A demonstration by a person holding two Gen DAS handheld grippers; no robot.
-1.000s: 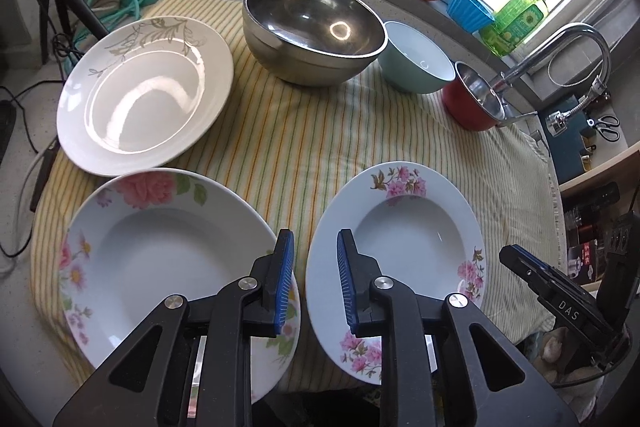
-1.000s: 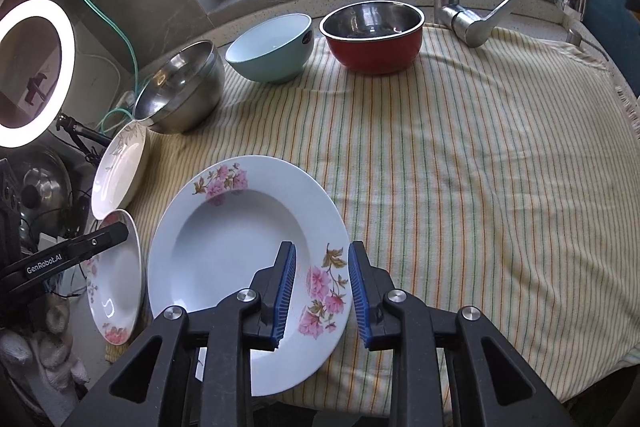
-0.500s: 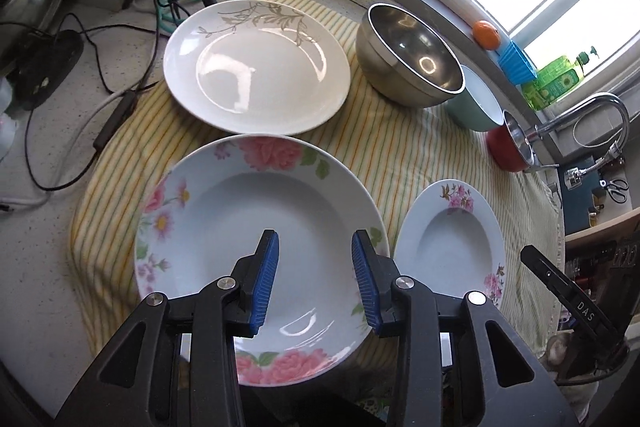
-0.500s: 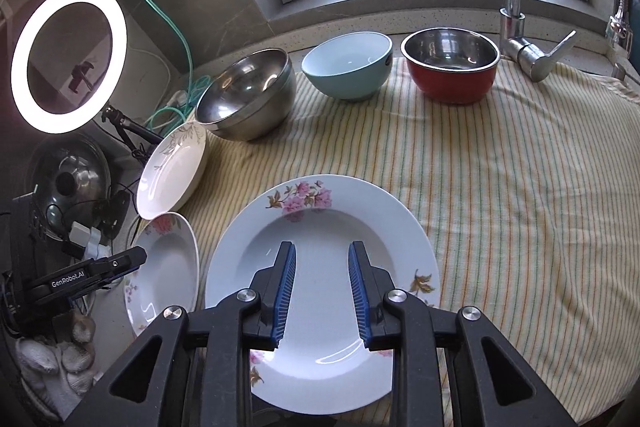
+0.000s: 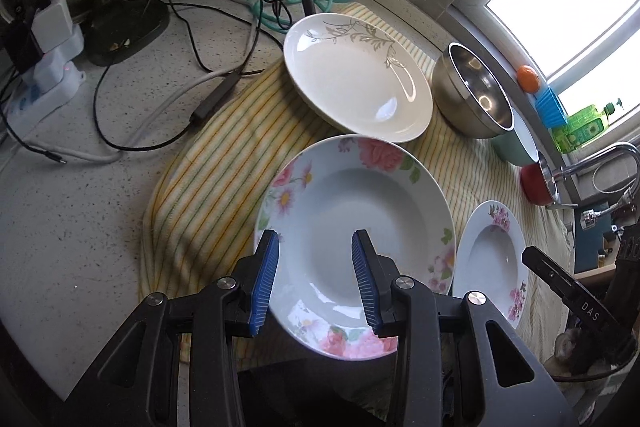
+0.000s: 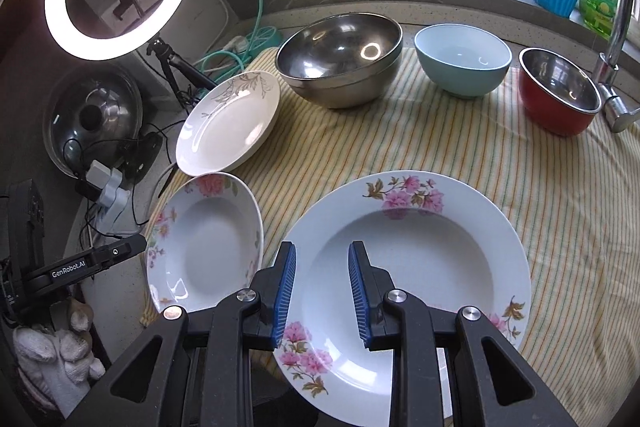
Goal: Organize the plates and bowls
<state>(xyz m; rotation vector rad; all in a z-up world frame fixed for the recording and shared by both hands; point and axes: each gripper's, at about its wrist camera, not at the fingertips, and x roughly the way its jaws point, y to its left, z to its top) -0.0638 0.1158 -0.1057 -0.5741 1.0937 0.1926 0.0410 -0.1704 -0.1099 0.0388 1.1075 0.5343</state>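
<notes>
Seen left to right across a striped cloth [image 6: 460,163] on the kitchen surface [image 5: 80,187]: left hand-held gripper [image 5: 316,281], blue pads parted after just opening wider, nothing between them, poised over the rose-rimmed plate [image 5: 360,211]; at that plate's 12 o'clock, a white plate with gold leaves [image 5: 356,83]. Right hand-held gripper [image 6: 322,293], pads a narrow gap apart and gripping nothing, above the larger pink-flowered plate [image 6: 420,267], just beside the rose-rimmed one at its 9 o'clock. Lined up along the far edge at 12 o'clock: steel bowl [image 6: 340,59], pale blue bowl [image 6: 462,61], red bowl [image 6: 560,95].
</notes>
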